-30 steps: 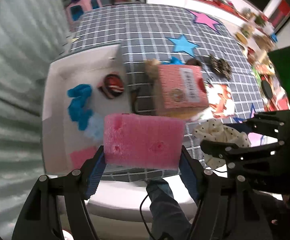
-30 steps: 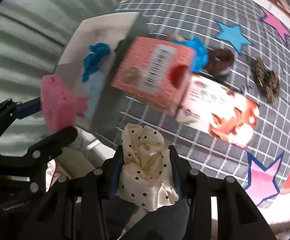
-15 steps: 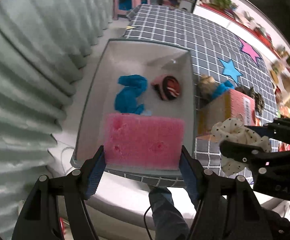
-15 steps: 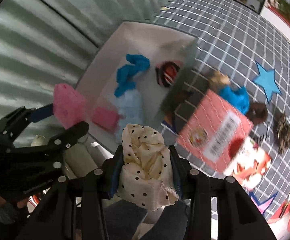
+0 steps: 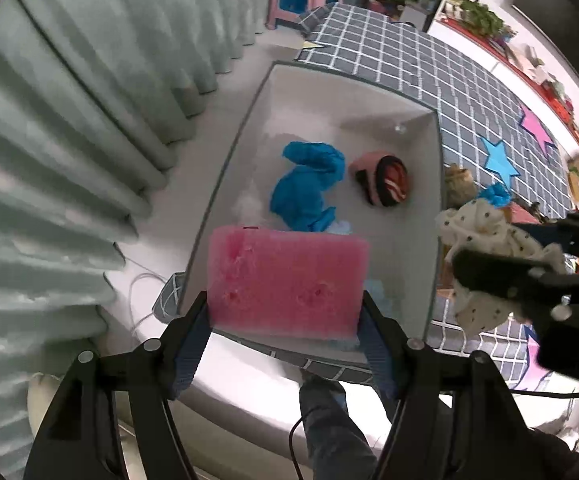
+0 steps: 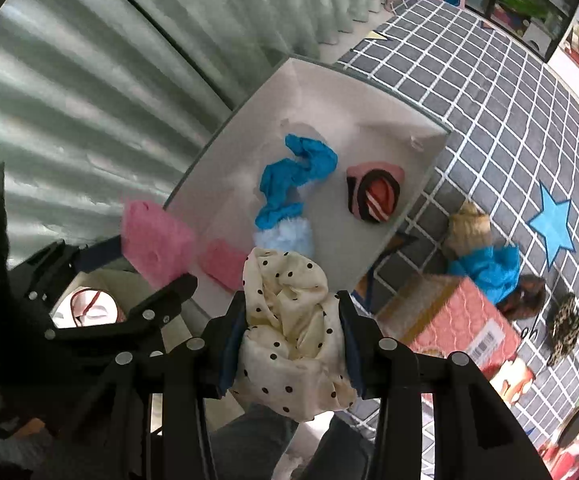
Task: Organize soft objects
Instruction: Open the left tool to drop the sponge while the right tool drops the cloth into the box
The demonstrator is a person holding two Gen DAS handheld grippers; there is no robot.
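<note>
Left gripper [image 5: 285, 320] clamped on pink sponge [image 5: 287, 276] over near end of white bin [image 5: 435, 216]; right gripper [image 6: 289, 344] clamped on polka-dot cloth [image 6: 293, 320] just outside bin's right wall. Inside bin, farther on: blue cloth [image 5: 309, 188] and striped roll [image 5: 385, 178]. Advised: lower both loads well inside bin walls before parting jaws, sponge at near end, polka-dot cloth carried inward over right wall first.

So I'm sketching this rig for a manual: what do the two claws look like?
Both match: the left claw and right claw have matte black linked fingers with silver rivets and ribbed dark-blue pads.
</note>
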